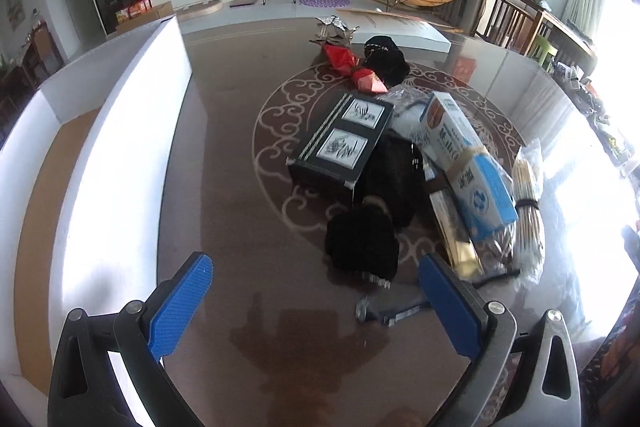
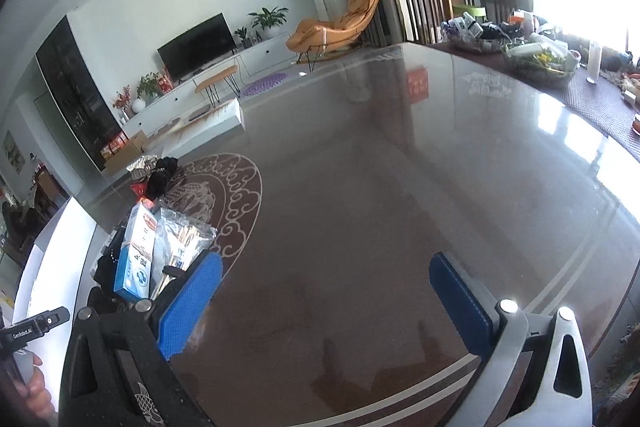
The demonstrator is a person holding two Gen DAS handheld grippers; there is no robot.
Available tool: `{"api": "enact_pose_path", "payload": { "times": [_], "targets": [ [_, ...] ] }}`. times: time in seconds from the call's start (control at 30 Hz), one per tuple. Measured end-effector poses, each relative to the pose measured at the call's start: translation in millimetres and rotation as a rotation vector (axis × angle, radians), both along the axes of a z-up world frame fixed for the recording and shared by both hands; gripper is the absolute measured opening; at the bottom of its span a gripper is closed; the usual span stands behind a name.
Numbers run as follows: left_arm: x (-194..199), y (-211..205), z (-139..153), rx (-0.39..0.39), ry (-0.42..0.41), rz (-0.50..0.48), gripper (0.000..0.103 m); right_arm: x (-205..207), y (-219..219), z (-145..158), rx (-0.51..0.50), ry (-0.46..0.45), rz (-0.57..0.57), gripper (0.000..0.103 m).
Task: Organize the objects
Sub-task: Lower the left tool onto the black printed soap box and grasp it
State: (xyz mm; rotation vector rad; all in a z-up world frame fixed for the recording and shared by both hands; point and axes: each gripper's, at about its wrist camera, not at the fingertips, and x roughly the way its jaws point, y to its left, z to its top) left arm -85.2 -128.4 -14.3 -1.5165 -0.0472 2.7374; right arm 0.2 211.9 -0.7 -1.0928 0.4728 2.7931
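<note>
A pile lies on the dark glass table (image 1: 224, 187). It holds a black box with two white pictures (image 1: 340, 143), a blue and white carton (image 1: 464, 159), a black fuzzy item (image 1: 360, 243), a bag of sticks (image 1: 528, 203), a red packet (image 1: 352, 67) and a small grey item (image 1: 384, 307). My left gripper (image 1: 316, 291) is open and empty, just short of the fuzzy item. My right gripper (image 2: 324, 291) is open and empty over bare table, right of the carton (image 2: 136, 251) and the bag (image 2: 180, 247).
A large white open box (image 1: 132, 147) with a brown floor stands at the left; it also shows in the right wrist view (image 2: 52, 259). A second white box (image 1: 400, 27) stands at the far table edge. Baskets and bottles (image 2: 536, 59) crowd the table's far right.
</note>
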Motion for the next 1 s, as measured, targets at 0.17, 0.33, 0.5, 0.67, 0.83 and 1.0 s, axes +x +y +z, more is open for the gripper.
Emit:
{"api": "enact_pose_path", "payload": {
  "times": [0.17,0.33,0.5,0.67,0.83,1.0],
  "targets": [
    [-58.4,-3.0,3.5,-0.05,0.006,0.052,0.103,-2.2,-15.4,-10.3,0.024,-0.025,0.054,0.103],
    [-113.7,-4.5,-10.2,-0.097,-0.072,0.036,0.103,-2.5,-18.1,-15.0,0.014,-0.041,0.054,0.103],
    [-146.7,1.1,-30.6,-0.022,-0.16,0.014,0.103,-4.6,-15.3,-18.6,-0.031,-0.052,0.053,0.103],
    [-158.1,10.0,-37.5,0.048,-0.168,-0.007,0.103,-4.6,-14.9,-17.6,-0.042,-0.049,0.055,0.103],
    [-154.3,20.3,-56.3,0.099,-0.291,-0.094,0.103,-5.2,-14.4,-17.3,-0.052,-0.049,0.054,0.103],
    [-151.1,24.6,-65.4,-0.042,-0.27,-0.088,0.103,-8.1,-17.0,-19.1,-0.059,-0.057,0.064,0.103]
  ]
}}
